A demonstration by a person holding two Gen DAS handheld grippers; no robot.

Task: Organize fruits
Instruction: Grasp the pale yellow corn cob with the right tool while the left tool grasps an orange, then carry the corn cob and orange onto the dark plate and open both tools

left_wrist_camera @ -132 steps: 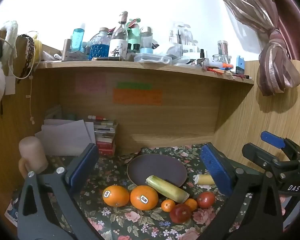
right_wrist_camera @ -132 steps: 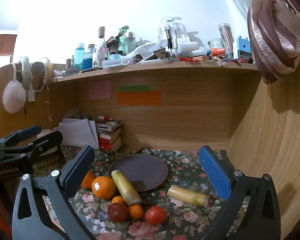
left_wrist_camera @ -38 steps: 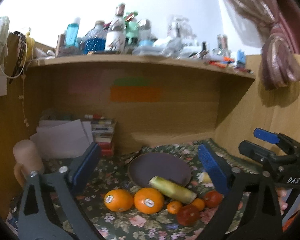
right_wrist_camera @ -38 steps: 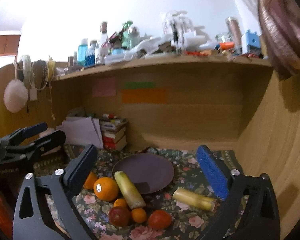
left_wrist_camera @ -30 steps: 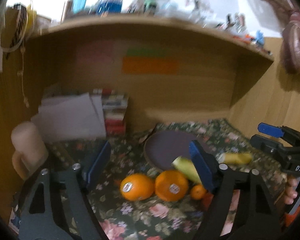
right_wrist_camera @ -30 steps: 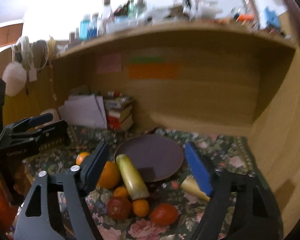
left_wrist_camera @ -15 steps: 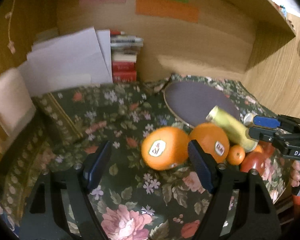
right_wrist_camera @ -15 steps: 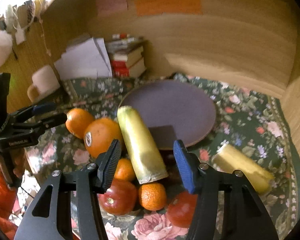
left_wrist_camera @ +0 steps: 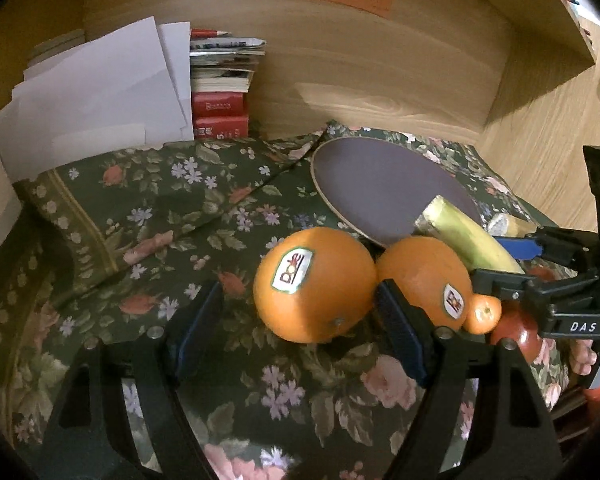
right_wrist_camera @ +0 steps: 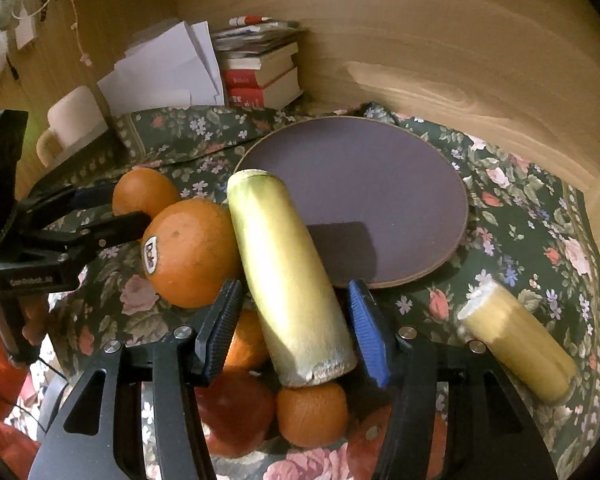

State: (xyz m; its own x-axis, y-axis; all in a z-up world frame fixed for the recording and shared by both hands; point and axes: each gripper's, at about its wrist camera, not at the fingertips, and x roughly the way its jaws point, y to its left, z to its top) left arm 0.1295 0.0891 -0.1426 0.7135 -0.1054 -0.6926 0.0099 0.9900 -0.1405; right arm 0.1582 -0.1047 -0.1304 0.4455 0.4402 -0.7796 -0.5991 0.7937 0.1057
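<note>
L gripper point(left_wrist_camera: 300, 316) open round orange point(left_wrist_camera: 315, 285); R gripper point(right_wrist_camera: 292, 316) straddles corn point(right_wrist_camera: 286, 276).

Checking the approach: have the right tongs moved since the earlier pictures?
Yes. The right tongs have come down and forward toward the purple plate, now straddling the pale green corn cob, jaws open.

Two large round oranges with Dole stickers, nearer point(left_wrist_camera: 314, 284) and farther point(left_wrist_camera: 424, 276), touching side by side. Pale yellow-green husked corn cob point(right_wrist_camera: 286, 276) lying tilted, far end over rim of dark round plate point(right_wrist_camera: 380, 184). Second yellow cob point(right_wrist_camera: 516, 340) apart, right of plate. Small mandarins point(right_wrist_camera: 312, 414) and red tomatoes point(right_wrist_camera: 234, 416) clustered under cob's near end.
</note>
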